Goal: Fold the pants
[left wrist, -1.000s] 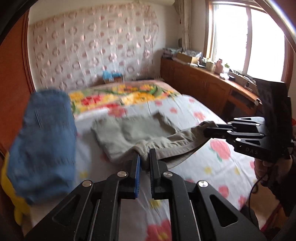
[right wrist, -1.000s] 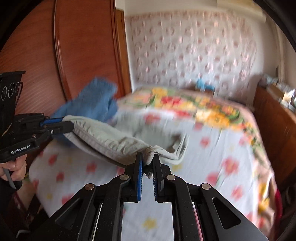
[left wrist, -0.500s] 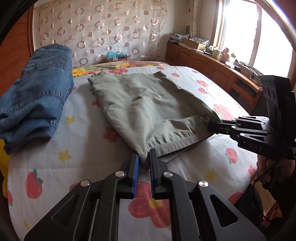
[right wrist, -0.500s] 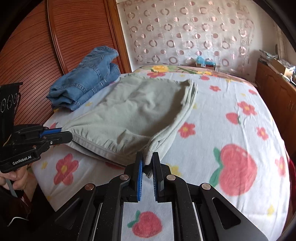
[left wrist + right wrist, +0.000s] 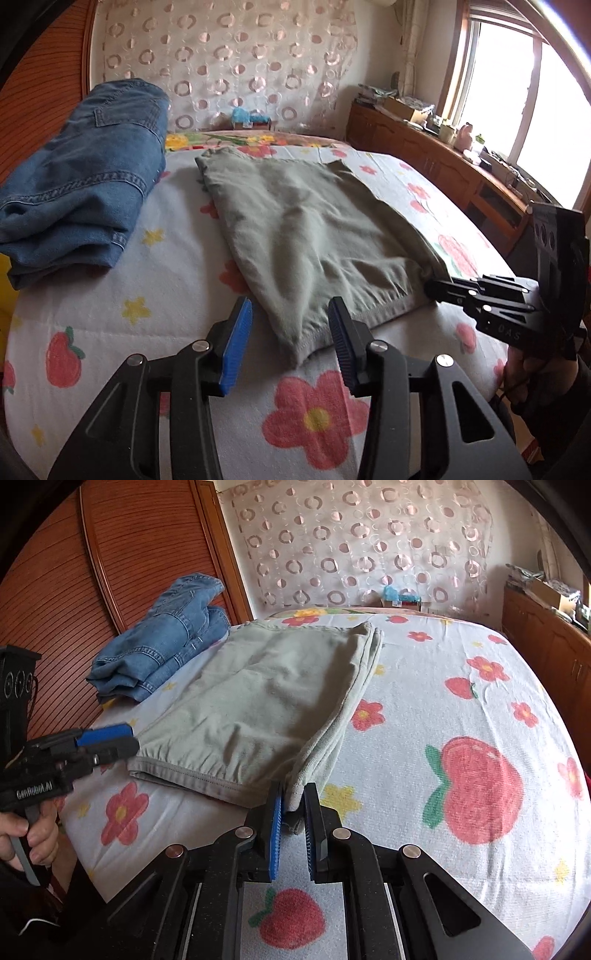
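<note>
Grey-green pants (image 5: 310,229) (image 5: 258,694) lie folded flat on the flowered bed sheet (image 5: 177,266). My left gripper (image 5: 290,325) has its jaws opening; the near-left corner of the pants lies between the blue pads, which no longer press on it. From the right wrist view the left gripper (image 5: 110,740) stands at that corner. My right gripper (image 5: 293,808) is shut on the near-right corner of the pants, and its dark fingers (image 5: 443,286) reach that same corner in the left wrist view.
Folded blue jeans (image 5: 81,184) (image 5: 166,638) sit at the left of the bed by a wooden headboard (image 5: 110,572). A wooden cabinet (image 5: 443,166) runs under the window on the right. A patterned curtain (image 5: 362,542) hangs behind. The bed's front edge is close.
Both grippers came down and laid the pants flat on the bed. The left gripper's jaws then parted and let go of its corner; the right stays clamped.
</note>
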`<state>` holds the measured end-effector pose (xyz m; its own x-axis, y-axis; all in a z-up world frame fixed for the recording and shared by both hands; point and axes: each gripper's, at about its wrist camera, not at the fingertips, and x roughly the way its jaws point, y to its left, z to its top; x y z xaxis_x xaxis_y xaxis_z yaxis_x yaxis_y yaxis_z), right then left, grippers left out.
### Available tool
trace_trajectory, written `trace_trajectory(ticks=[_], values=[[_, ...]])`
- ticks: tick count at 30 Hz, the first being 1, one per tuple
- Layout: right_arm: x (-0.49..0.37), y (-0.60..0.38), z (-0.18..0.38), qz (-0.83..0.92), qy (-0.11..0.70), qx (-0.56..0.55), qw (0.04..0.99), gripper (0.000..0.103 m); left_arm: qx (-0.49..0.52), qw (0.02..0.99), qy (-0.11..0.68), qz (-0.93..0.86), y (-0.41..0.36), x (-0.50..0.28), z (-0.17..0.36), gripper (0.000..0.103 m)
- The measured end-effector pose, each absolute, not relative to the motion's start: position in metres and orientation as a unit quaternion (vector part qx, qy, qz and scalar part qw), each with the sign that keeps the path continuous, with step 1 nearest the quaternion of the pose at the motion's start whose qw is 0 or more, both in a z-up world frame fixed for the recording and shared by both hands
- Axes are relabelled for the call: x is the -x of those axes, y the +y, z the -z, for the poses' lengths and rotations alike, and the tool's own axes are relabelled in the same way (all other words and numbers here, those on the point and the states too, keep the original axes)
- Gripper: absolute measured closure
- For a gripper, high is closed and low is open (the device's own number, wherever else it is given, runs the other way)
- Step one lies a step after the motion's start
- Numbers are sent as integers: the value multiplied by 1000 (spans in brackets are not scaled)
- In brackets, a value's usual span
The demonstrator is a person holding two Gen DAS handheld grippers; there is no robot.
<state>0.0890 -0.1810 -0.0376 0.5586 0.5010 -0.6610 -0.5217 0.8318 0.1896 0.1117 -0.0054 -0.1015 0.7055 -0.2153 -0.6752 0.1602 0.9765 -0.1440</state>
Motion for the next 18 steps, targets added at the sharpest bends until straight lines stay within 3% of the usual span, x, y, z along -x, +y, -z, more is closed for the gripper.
trace_trajectory(ticks=[18], values=[[-88,-183,38,-290,367,17,884,94,45,909,399,113,-11,-113,123,64]])
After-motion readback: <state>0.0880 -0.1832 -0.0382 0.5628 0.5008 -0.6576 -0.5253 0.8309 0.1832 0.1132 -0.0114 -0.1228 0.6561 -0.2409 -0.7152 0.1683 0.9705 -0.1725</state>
